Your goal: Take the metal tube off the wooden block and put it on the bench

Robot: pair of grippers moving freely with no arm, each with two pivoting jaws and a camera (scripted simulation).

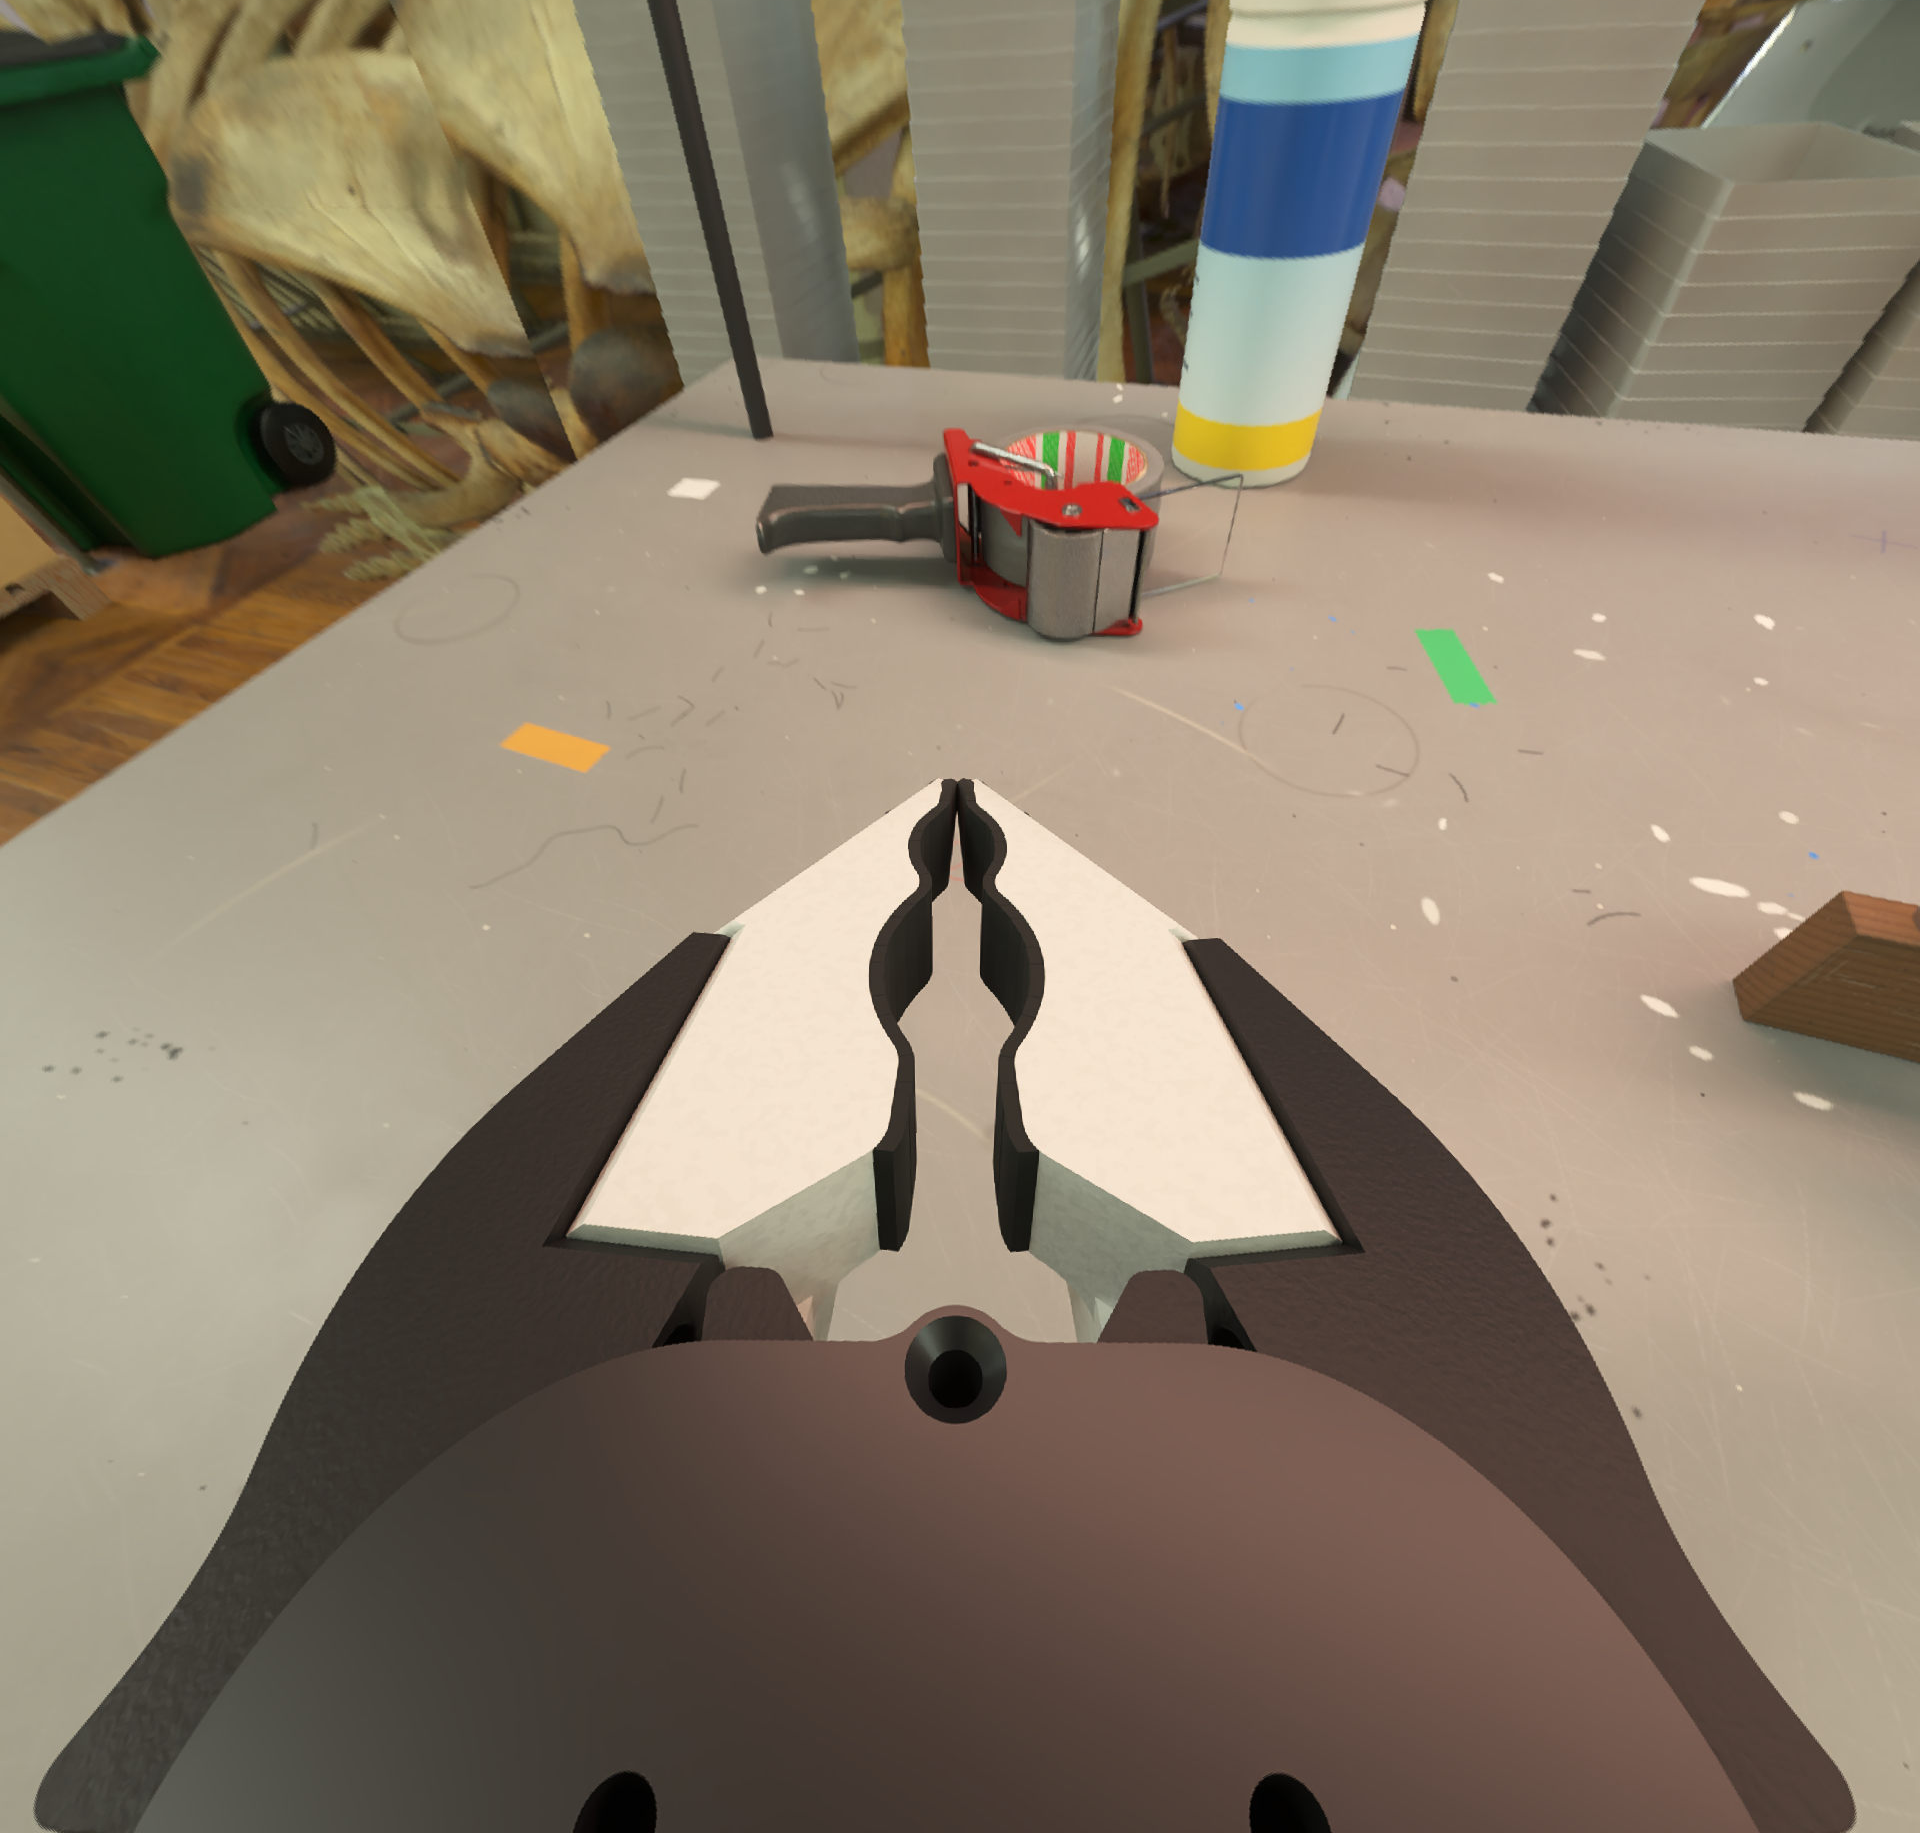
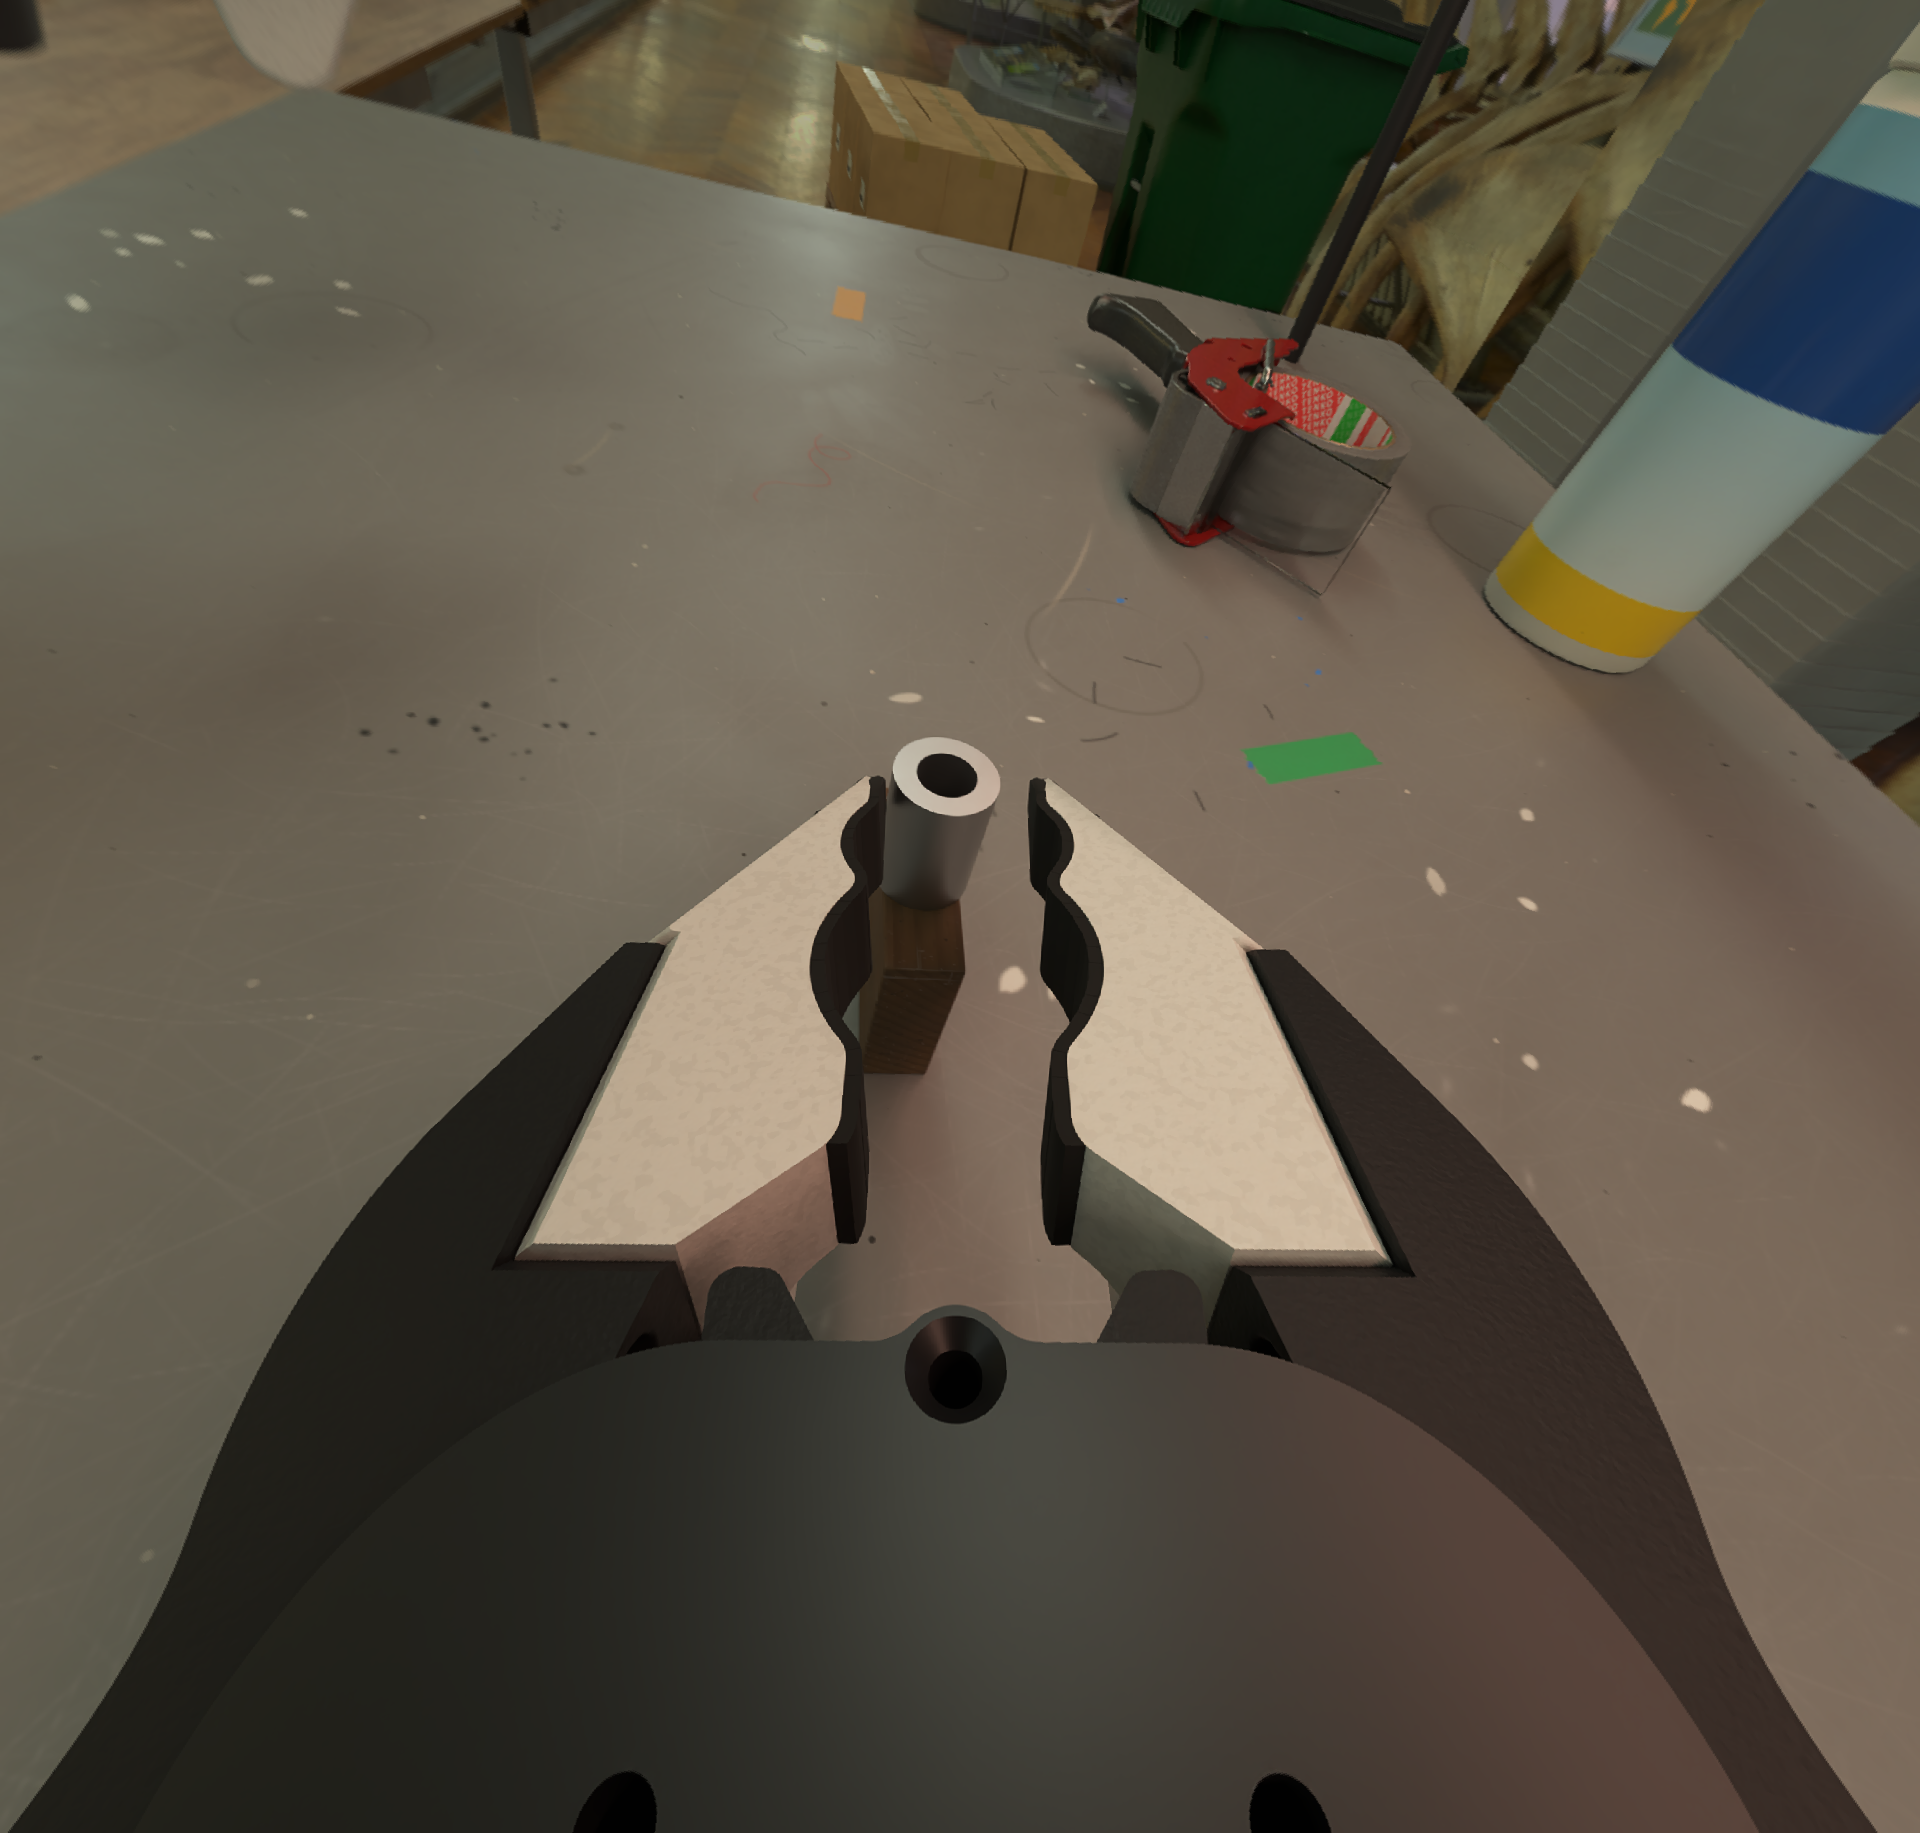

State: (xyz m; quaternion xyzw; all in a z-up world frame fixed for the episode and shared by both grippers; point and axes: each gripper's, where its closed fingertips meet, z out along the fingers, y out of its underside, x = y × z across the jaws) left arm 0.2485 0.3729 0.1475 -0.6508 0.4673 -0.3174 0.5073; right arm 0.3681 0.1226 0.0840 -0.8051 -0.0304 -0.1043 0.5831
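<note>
I see a shiny brown wood floor (image 2: 727, 48) past the grey table. A big green bin (image 2: 1247, 121) on wheels stands by brown cardboard boxes (image 2: 956, 162). Grey ribbed walls (image 1: 1507, 173) stand behind, and another wooden table (image 2: 436, 27) farther off.

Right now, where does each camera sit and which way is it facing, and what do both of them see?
Left wrist view: rides the left gripper, low over the grey bench, facing the red tape dispenser and tall striped cylinder; its own jaws shut on nothing.
Right wrist view: rides the right gripper, angled down, open jaws flanking the upright metal tube on the wooden block.
Shared: bench, dispenser, cylinder, green tape strip, green bin; the block shows at the left view's right edge.
</note>
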